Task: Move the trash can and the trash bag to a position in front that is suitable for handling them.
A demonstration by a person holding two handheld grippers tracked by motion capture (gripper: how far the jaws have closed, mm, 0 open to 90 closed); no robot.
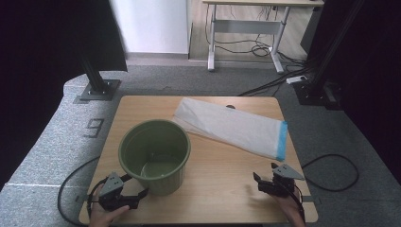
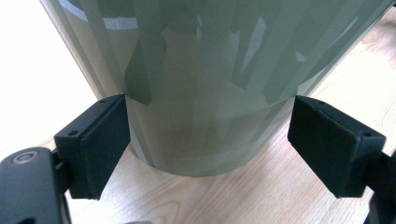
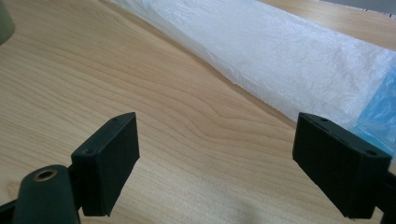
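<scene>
High view, upright green bucket empty, left tool spread around its base

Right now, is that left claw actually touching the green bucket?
Cannot tell. In the left gripper view the left gripper stands open around the green bucket, one jaw right at its wall, the other showing a gap.

Wooden table on grey carpet; white desk and cables behind.

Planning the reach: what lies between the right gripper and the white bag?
Bare wooden table between right gripper and white bag, seen in the right gripper view.
</scene>
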